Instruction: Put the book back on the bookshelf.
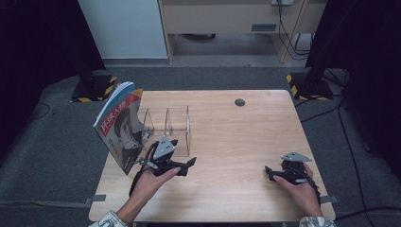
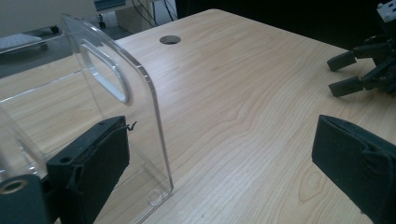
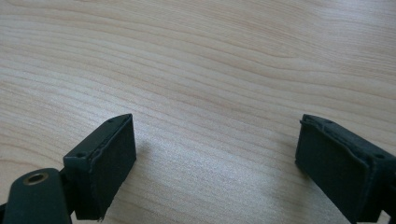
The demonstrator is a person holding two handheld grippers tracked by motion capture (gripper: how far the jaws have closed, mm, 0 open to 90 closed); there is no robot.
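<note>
Both grippers gape beside clear rack

Clear rack and magazine block the left; table open rightward.

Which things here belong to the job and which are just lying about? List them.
Job:
left gripper, open beside the rack
clear acrylic rack
magazine leaning at the rack's left end

Lying about:
right gripper, open over bare table
round cable hole
</note>
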